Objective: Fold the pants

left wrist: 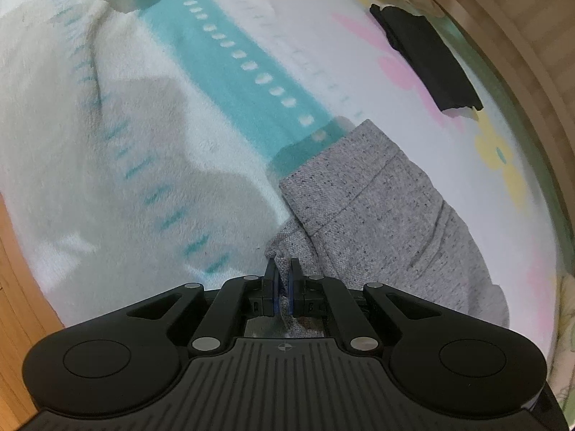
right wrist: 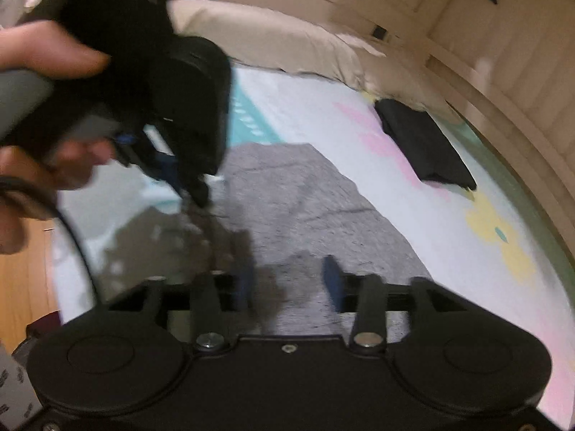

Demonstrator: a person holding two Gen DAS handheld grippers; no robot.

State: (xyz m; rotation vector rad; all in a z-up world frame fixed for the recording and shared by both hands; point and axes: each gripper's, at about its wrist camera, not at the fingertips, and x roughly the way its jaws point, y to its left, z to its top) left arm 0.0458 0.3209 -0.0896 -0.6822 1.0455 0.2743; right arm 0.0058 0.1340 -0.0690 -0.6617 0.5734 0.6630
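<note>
The grey speckled pants (left wrist: 373, 215) lie folded on a white bed blanket (left wrist: 90, 151) with a teal stripe. My left gripper (left wrist: 283, 273) is shut on a corner of the pants at their near left edge. In the right wrist view the pants (right wrist: 309, 201) lie spread ahead, and my right gripper (right wrist: 287, 280) is open just above their near edge, with nothing between its fingers. The left gripper (right wrist: 199, 194) shows there at the upper left, held by a hand and pinching the pants' left edge.
A folded black garment (left wrist: 427, 61) lies on the bed at the far right; it also shows in the right wrist view (right wrist: 424, 143). A beige pillow (right wrist: 273, 43) lies at the head. Wooden floor (left wrist: 18, 287) is at the left, and a wooden bed frame (left wrist: 521, 54) at the right.
</note>
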